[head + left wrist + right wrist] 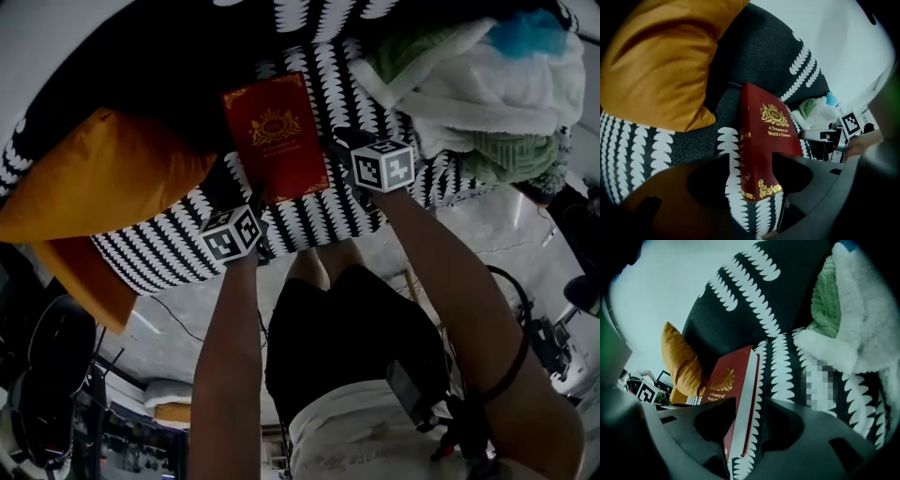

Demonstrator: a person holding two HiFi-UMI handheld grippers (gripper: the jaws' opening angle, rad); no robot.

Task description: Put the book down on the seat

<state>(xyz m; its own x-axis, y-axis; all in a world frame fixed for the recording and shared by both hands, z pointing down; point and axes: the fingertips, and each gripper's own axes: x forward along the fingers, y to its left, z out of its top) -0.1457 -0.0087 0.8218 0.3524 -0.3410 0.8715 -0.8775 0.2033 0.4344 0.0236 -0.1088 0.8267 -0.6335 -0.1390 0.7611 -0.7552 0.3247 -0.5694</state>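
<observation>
Book (pixel 277 136) on seat (pixel 319 220) runs lengthwise ahead, spine corner inside left gripper (pixel 751 164), page edge inside right gripper (pixel 749 404) (both wide, not pinching).

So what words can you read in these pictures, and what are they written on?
"A Treasury of World's Classics": gold print on the red book, on its cover.
Letters inside the gold crest above that title: too blurred to read.
Gold print on the spine: too small to read.
Marker cubes: black-and-white square patterns, no words.
</observation>
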